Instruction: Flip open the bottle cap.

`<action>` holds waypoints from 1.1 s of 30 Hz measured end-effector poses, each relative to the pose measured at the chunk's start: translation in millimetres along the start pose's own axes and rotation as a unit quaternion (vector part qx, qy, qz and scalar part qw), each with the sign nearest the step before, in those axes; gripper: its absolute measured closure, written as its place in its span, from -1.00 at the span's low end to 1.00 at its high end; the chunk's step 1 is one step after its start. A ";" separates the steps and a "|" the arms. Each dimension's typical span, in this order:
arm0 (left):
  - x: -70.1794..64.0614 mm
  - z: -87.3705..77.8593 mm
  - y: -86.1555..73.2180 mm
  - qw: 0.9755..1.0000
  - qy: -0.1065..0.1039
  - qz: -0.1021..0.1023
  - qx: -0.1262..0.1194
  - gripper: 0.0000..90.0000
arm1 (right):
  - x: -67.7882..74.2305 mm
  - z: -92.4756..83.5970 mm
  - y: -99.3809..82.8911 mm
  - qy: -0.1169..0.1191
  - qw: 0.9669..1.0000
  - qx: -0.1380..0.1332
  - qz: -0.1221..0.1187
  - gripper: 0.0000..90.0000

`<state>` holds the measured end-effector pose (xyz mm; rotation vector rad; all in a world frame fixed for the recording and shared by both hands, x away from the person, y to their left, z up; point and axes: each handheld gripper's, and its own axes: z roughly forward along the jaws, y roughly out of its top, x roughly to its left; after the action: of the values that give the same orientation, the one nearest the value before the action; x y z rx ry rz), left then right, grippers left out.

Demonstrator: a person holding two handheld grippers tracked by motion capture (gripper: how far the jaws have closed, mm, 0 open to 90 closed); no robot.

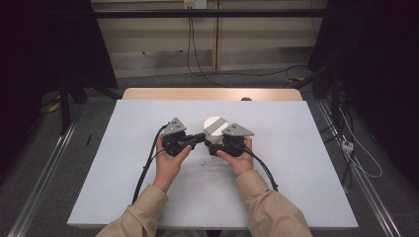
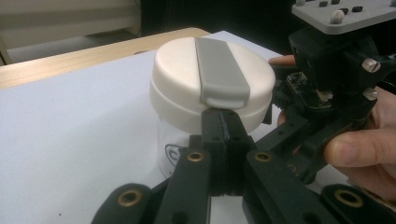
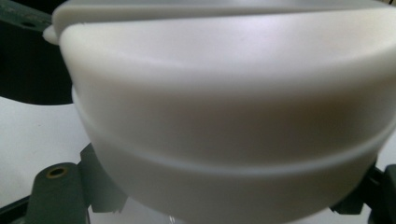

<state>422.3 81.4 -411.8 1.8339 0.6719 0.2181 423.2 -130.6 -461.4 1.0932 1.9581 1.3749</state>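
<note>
Near the middle of the white table (image 1: 123,163), the jar (image 2: 177,140) is clamped below its cream lid (image 2: 187,79) by the right gripper (image 1: 213,146), apparently steadying it, while the left gripper (image 2: 223,122), fully closed and empty, is pressed under the lid's grey flap (image 2: 219,70), apparently to lever it up.

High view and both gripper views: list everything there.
jar: one, clear with white lid, mid-mat, between the grippers
strap: one, grey, across the lid
mat: one, pale, over the table
table: one, wood, far edge showing
cables: several, black, floor beyond the table
left gripper: one, black, shut, tips at the strap's end
right gripper: one, black, clamped on the jar under its lid
left hand, right hand: beige sleeves, bottom edge
</note>
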 end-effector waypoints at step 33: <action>-1.3 -0.4 23.7 1.000 -0.003 0.001 -0.015 1.00 | -0.1 0.4 0.0 0.000 1.000 0.002 -0.002 -0.58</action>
<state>429.0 75.8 -389.8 1.8060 0.6605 0.2233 423.6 -130.5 -461.5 1.0902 1.9627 1.3694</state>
